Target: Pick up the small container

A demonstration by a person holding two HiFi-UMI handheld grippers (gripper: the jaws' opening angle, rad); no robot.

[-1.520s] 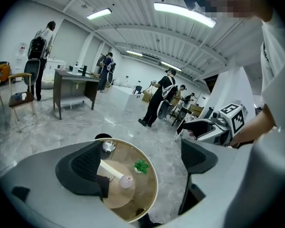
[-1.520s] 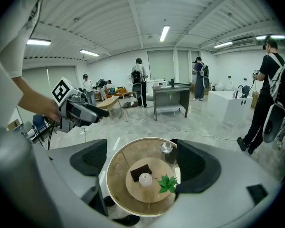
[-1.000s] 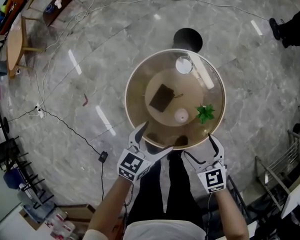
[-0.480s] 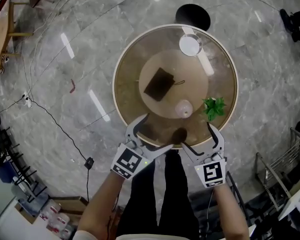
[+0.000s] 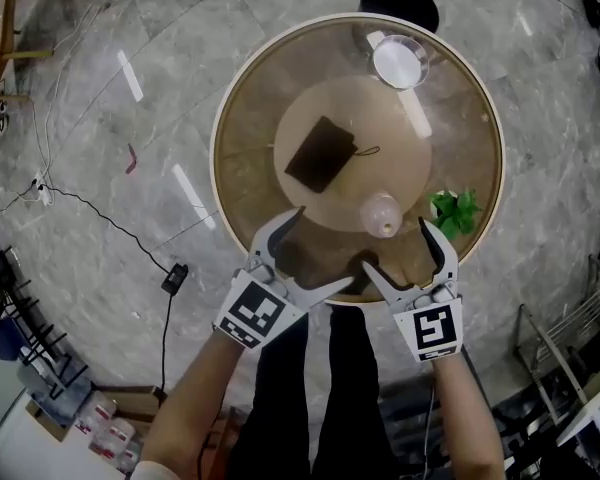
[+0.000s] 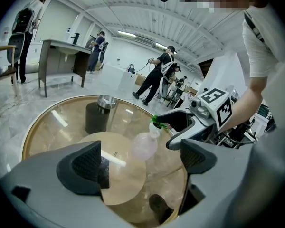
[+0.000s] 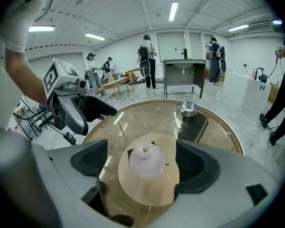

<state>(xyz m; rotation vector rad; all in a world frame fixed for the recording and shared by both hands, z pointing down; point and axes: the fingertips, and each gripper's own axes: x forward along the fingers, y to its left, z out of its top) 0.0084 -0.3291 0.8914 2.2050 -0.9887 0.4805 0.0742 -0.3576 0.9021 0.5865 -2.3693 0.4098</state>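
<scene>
The small container (image 5: 382, 214) is a pale, round-bellied jar with a narrow neck. It stands upright on the wooden disc (image 5: 352, 108) in the middle of the round glass table (image 5: 235, 168). My right gripper (image 5: 397, 246) hangs open just short of it, and in the right gripper view the jar (image 7: 146, 160) sits straight ahead in line with the gap between the pads, untouched. My left gripper (image 5: 320, 250) is open over the table's near edge, to the left of the jar (image 6: 145, 146). Nothing is held in either.
A dark flat pouch (image 5: 321, 154) lies on the disc beyond the jar. A metal bowl (image 5: 399, 60) stands at the far rim and a green plant sprig (image 5: 456, 211) at the right rim. A cable and adapter (image 5: 170, 278) lie on the marble floor. People stand far off by a metal table (image 7: 183, 75).
Both grippers have moved forward over the table's near edge toward the jar, and the view has closed in on the table. Both stay open.
</scene>
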